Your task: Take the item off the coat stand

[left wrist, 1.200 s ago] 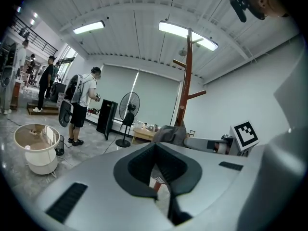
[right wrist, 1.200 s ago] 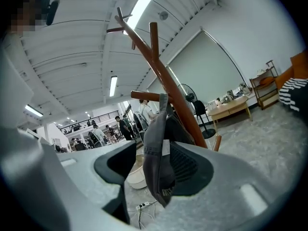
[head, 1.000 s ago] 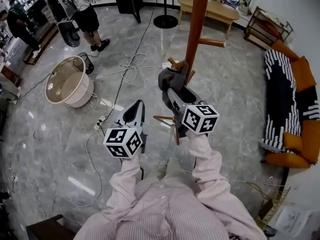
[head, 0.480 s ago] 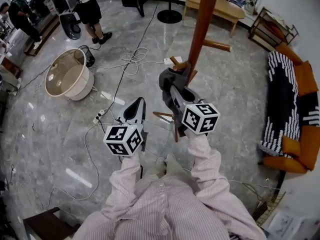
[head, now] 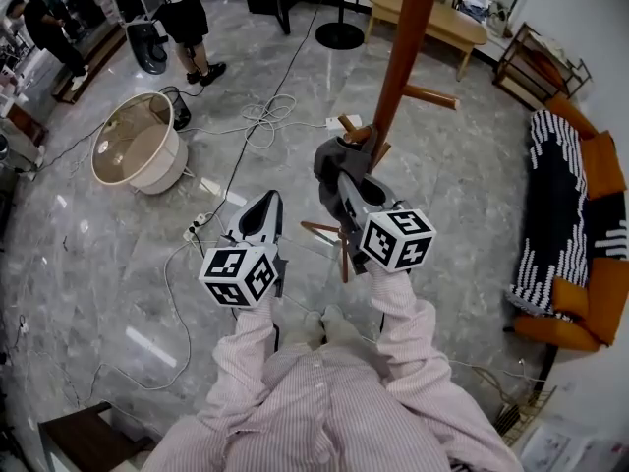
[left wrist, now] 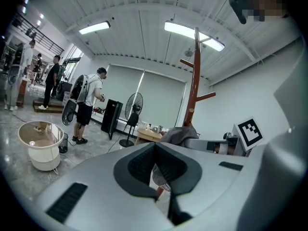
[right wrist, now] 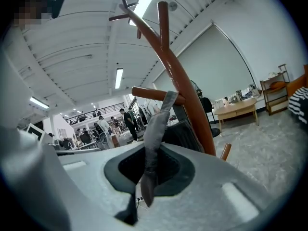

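Grey fabric item [head: 332, 157] hangs from a low peg [head: 356, 129] of the coat stand [head: 398, 57]; the right gripper [head: 336, 177] is closing its jaws on the item's strap [right wrist: 156, 124] (pinched between them). Left gripper [head: 265, 205] hovers left of the stand, jaws together, empty.

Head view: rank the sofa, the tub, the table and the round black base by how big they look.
1. sofa
2. tub
3. table, near the tub's size but farther off, so unsure
4. base

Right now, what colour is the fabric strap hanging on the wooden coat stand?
Grey: the grey fabric strap shows best in the right gripper view.
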`<state>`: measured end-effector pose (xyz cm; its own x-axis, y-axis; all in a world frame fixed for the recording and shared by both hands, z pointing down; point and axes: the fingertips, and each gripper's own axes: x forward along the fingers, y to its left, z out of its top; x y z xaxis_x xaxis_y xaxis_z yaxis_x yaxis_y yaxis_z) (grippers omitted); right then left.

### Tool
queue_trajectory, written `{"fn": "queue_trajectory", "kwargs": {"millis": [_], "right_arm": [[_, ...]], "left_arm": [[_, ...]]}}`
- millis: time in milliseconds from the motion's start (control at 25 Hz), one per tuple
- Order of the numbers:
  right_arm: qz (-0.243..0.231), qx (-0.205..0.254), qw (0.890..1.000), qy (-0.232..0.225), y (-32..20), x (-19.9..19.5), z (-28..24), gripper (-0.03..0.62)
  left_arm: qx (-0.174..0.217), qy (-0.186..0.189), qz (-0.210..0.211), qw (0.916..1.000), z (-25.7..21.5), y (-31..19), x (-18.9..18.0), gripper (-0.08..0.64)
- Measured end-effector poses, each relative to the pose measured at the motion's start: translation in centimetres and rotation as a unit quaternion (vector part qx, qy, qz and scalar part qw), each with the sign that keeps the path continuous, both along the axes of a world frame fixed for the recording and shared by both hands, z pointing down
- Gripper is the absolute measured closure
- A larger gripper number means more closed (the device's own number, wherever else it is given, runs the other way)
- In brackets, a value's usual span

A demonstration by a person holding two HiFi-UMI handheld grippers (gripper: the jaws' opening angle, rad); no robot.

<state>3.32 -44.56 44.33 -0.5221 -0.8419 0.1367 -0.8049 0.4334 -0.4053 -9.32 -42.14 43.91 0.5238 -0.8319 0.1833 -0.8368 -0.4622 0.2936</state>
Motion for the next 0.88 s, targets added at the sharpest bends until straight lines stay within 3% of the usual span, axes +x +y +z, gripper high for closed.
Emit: {"fn": "queue_trajectory", "kwargs": {"millis": [880], "right_arm": [[-0.023,0.058,0.998,0.015,1.4,-2.3,-5.6,0.571]], "left_arm": [[0.041,0.008,-0.02,0.9989,-3.7,1.0,-2.5,0.558]]}}
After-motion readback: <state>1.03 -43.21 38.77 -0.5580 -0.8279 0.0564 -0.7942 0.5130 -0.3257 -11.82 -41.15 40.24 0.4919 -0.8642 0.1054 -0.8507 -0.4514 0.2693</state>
